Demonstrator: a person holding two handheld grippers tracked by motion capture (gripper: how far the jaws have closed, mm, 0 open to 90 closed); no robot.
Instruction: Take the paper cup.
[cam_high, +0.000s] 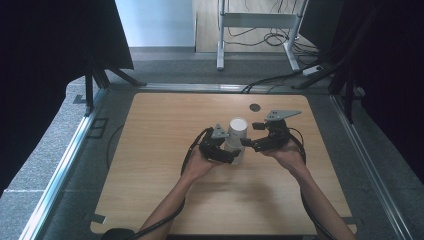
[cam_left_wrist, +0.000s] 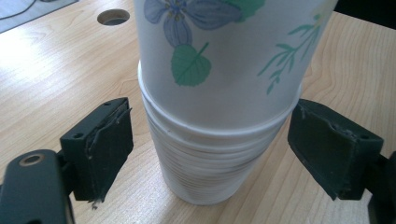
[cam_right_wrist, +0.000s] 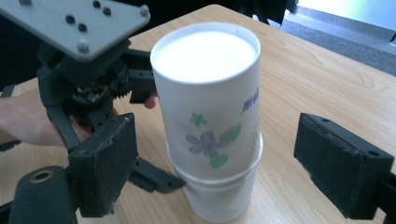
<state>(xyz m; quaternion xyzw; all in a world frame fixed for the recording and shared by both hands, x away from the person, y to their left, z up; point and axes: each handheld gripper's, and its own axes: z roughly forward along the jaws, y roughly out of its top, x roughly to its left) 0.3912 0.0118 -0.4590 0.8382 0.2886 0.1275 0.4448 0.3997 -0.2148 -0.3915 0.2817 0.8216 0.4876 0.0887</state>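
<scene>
Two black jaws of the left hand-held gripper (cam_left_wrist: 210, 163) rise at the bottom of the left gripper view, standing apart on either side of a stack of white paper cups (cam_left_wrist: 219, 116). Neither pad touches the stack; a small gap shows on each side. This stack is upside down on the light wooden counter (cam_left_wrist: 56, 93), with many rolled rims packed close together at its lower part. Its outer cup carries a print of a blue flower and green leaves.

From the right gripper view, the right hand-held gripper (cam_right_wrist: 212, 172) also has its jaws apart, one on each side of the same stack of white paper cups (cam_right_wrist: 210, 121), and they do not press on it. Behind the stack, the left hand-held gripper (cam_right_wrist: 93, 79) with its grey three-cornered plate is seen, held by a hand (cam_right_wrist: 23, 121).

From the high view, the stack of white paper cups (cam_high: 237, 135) stands near the middle of the counter (cam_high: 165, 150), between the left hand-held gripper (cam_high: 227, 152) and the right hand-held gripper (cam_high: 250, 143). A round hole (cam_high: 255, 107) lies in the counter beyond the stack.
</scene>
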